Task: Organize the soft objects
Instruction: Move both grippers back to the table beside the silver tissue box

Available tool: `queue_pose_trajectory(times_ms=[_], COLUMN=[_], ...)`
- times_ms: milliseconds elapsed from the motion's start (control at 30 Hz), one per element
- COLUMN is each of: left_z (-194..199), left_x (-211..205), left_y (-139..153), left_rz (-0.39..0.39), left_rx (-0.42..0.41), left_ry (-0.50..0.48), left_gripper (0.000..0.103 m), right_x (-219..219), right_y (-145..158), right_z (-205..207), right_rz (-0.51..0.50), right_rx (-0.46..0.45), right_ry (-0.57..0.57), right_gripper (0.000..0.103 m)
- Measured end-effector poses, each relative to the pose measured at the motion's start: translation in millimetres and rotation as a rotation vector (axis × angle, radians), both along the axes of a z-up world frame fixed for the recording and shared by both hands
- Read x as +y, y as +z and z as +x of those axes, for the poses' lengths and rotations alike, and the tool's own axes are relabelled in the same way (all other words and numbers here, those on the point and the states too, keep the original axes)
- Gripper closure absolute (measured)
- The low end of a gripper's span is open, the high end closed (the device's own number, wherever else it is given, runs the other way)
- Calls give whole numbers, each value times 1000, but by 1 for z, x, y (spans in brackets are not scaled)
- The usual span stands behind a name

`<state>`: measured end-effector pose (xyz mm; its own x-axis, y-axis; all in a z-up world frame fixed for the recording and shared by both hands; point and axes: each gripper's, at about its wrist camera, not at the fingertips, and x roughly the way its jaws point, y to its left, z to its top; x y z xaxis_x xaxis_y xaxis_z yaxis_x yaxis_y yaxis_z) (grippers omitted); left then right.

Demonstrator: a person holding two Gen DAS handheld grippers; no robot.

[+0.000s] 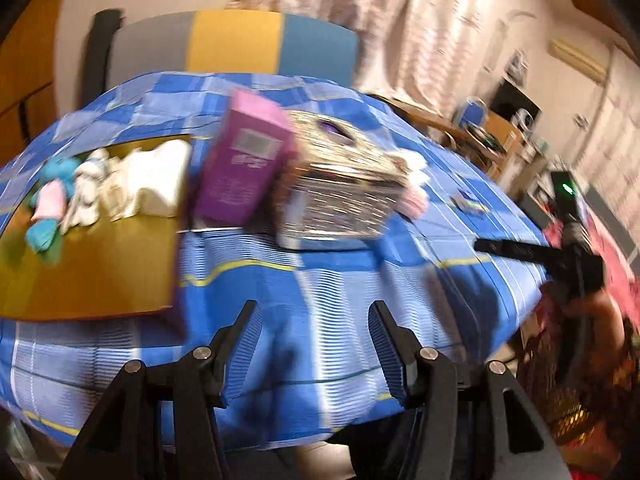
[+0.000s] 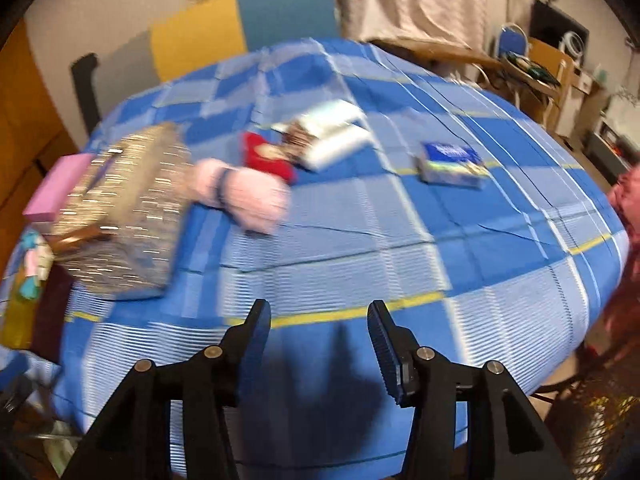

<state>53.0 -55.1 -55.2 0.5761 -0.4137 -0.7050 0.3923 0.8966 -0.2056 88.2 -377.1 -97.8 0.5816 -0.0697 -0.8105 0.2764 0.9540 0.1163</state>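
In the left wrist view, several soft toys, white [image 1: 132,184], pink [image 1: 50,200] and turquoise [image 1: 40,236], lie on a yellow-brown mat [image 1: 92,268] at the table's left. My left gripper [image 1: 312,320] is open and empty above the blue checked tablecloth [image 1: 320,280]. In the right wrist view, a pink plush [image 2: 248,192] and a red soft item [image 2: 268,158] lie mid-table beside a glittery bag [image 2: 124,208]. My right gripper [image 2: 318,320] is open and empty, well short of them. It also shows in the left wrist view [image 1: 520,250].
A purple-pink box [image 1: 244,156] stands next to the glittery bag [image 1: 340,188]. White packets [image 2: 336,136] and a blue packet [image 2: 452,162] lie farther back. A grey, yellow and blue chair [image 1: 240,40] stands behind the table. Both views are motion-blurred.
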Motion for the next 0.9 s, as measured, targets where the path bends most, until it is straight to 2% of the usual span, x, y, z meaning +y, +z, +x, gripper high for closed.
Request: queue_pose_trajectory(times_ms=[133,167,233,300,400,500,567,700,833,900], left_z=[-4,-4,-7,-7,-10,-10,-9,-5,2,8], left_x=[-37,-45,-61,-75,-94,-107,-113,-122,-127,-133], left_y=[-4,-6,-8,-8,-8,-12,-14,-13,-10,-8], left_rz=[41,48,59,68,83,92,100,119,116,113], left_rx=[21,31,43,50,56,75,85,86,87,90], left_ry=[-84,-103,-135,-164,-200,-221,-227,-225,-215,-215], left_gripper=[47,47,47,47,47,47,47,47,47,47], right_x=[-46,-59,-84,-104,-125,-144,-150,-154,-162,-165], right_y=[-4,-2,4,9,13,9,3,-14,-30,-34], right_z=[7,11,23,36,58,81,95,124,135,135], right_rz=[-14,-23,-37,-38,-40,5,20,-25,-24,5], right_rx=[11,5,-10,-27,-32,-36,-24,31,66,53], right_ry=[-49,-60,-82,-98,-119,-150,-159,-161,-156,-133], right_gripper=[43,36,31,22,17,13,13,13,13,25])
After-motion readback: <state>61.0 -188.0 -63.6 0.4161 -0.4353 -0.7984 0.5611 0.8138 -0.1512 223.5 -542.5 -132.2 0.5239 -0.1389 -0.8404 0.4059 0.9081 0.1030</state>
